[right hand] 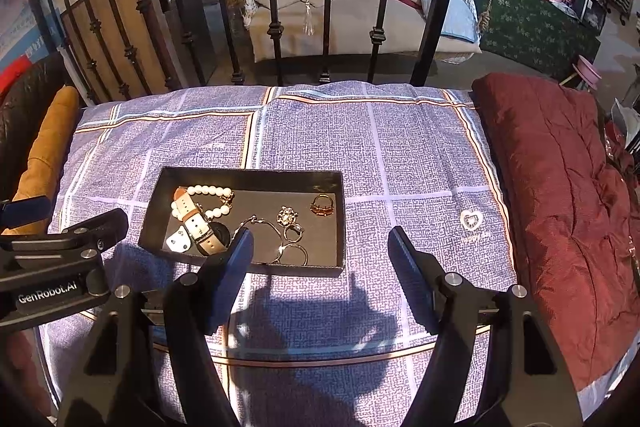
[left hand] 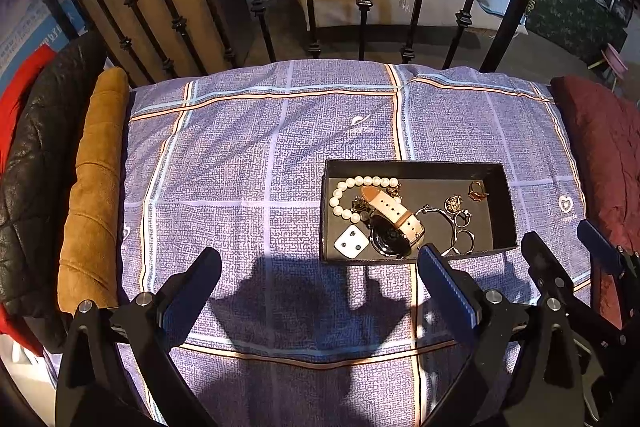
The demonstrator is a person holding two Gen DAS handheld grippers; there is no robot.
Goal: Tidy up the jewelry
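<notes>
All the jewelry sits inside the shallow black rectangular tray [left hand: 505, 203] on the purple checked bedspread [left hand: 240, 167] — white pearl bracelet [left hand: 352, 195], beige leather-strap watch with a dark round face [left hand: 394, 223], small white earring card [left hand: 351, 247], thin silver bangle [left hand: 448, 223] and a few gold and silver rings [right hand: 296, 225]. Nothing lies loose on the cloth. Both the left gripper [left hand: 320, 291] and the right gripper [right hand: 320, 267] hover just short of the tray with jaws spread wide, holding nothing.

That fits either a finished gather-up or a pile about to get sorted, honestly can't tell. If anything gets picked, the watch lies over the pearls, so pinch it by the strap and lift slowly — otherwise the bracelet probably drags along.

The right wrist view shows the rings separately and the tray's right half bare; the left view's finger covers the tray's near edge.
</notes>
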